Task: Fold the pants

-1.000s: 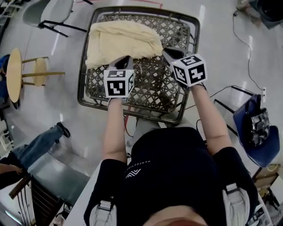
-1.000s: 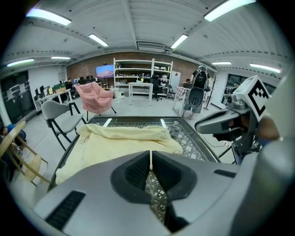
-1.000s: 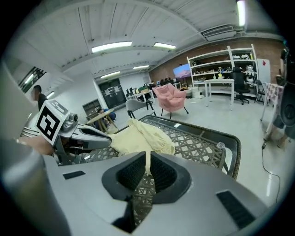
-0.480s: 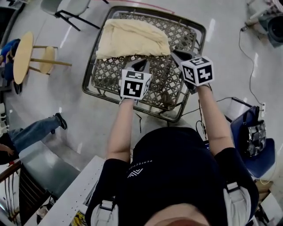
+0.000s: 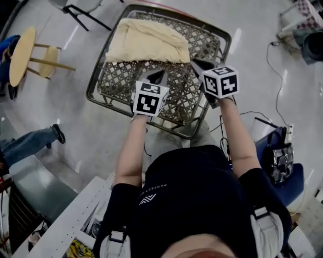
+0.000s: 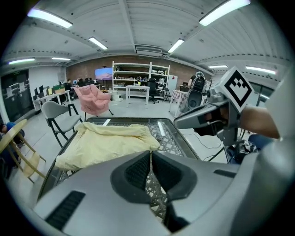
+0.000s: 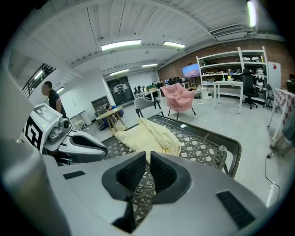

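The pale yellow pants [image 5: 149, 43] lie folded in a bundle on the far half of a woven lattice table [image 5: 103, 103]. My left gripper [image 5: 159, 76] hovers over the bare lattice just short of the pants' near edge, jaws shut and empty. My right gripper [image 5: 197, 64] hangs beside the bundle's right corner, jaws closed to a thin slit with nothing between them. In the left gripper view, the shut left gripper [image 6: 150, 154] points at the pants [image 6: 108, 143], with the right gripper [image 6: 203, 117] at the right. In the right gripper view, the right gripper [image 7: 148, 159] faces the pants [image 7: 147, 136], with the left gripper [image 7: 69, 143] at the left.
A round wooden side table with a stool [image 5: 22, 55] and a grey chair [image 5: 83, 7] stand left of the table. A person's leg in jeans [image 5: 30, 143] is at the left. A blue chair with a bag [image 5: 277, 161] is at the right. A cable [image 5: 275, 80] runs over the floor.
My left gripper has drawn back from the pants' near edge and a little to the right. The right gripper has barely moved. Both stay shut and empty.
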`<move>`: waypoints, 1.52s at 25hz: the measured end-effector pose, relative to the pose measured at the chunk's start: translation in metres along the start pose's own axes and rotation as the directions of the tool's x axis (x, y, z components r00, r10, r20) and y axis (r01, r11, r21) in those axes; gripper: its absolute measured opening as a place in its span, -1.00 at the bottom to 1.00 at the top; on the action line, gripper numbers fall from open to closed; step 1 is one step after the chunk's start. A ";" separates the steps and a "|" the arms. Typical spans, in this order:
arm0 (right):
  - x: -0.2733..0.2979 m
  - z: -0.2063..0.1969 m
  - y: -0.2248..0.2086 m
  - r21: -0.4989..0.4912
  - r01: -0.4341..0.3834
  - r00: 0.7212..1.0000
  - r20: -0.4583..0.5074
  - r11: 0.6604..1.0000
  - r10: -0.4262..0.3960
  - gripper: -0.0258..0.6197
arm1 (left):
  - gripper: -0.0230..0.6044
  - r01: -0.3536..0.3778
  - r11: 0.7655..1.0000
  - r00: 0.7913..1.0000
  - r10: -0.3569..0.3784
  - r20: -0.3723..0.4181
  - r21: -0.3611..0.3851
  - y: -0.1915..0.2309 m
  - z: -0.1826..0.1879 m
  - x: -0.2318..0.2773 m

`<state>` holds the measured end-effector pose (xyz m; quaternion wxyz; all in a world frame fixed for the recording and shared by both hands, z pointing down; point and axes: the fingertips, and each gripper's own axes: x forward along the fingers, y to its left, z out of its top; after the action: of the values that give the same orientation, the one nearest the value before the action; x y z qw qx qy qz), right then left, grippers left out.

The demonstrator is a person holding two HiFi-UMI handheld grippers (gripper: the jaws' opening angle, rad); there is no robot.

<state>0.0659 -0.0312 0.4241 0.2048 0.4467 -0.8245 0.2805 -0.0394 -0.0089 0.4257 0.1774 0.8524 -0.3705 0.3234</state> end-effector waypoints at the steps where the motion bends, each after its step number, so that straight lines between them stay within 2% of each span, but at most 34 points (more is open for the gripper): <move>1: 0.001 0.000 -0.002 -0.007 -0.016 1.000 -0.003 1.000 0.016 -0.76 | -0.86 -0.010 1.000 1.000 0.010 -0.005 -0.003 -0.003 0.000 0.002; 7: -0.004 -0.002 -0.019 -0.083 -0.138 0.989 -0.059 0.987 0.133 -0.76 | -0.85 -0.063 0.996 0.998 0.061 -0.026 -0.067 -0.036 0.005 0.023; 11: -0.004 0.000 -0.035 -0.133 -0.183 0.981 -0.088 0.974 0.173 -0.76 | -0.85 -0.100 0.991 0.995 0.098 -0.023 -0.085 -0.050 0.013 0.034; 15: -0.003 0.004 -0.034 -0.142 -0.227 0.972 -0.100 0.964 0.214 -0.76 | -0.85 -0.126 0.985 0.992 0.123 -0.025 -0.116 -0.056 0.011 0.029; 24: 0.003 0.003 -0.004 -0.147 -0.223 0.972 -0.107 0.964 0.208 -0.76 | -0.85 -0.102 0.993 0.995 0.103 0.014 -0.059 -0.052 0.006 0.015; 28: 0.006 0.003 0.008 -0.175 -0.249 0.965 -0.123 0.953 0.230 -0.76 | -0.85 -0.097 0.991 0.995 0.099 0.020 -0.092 -0.059 0.001 0.013; 32: 0.020 0.002 0.000 -0.196 -0.282 0.954 -0.163 0.939 0.252 -0.76 | -0.85 -0.121 0.986 0.992 0.123 0.011 -0.112 -0.056 0.000 0.015; 38: 0.048 0.017 -0.017 -0.223 -0.375 0.919 -0.215 0.900 0.330 -0.76 | -0.85 -0.190 0.961 0.982 0.190 -0.018 -0.201 -0.035 0.007 0.039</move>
<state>0.0539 -0.0793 0.4441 0.2777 0.2330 -0.9006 0.2398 0.0103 -0.0099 0.4449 0.2309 0.7909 -0.4816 0.2988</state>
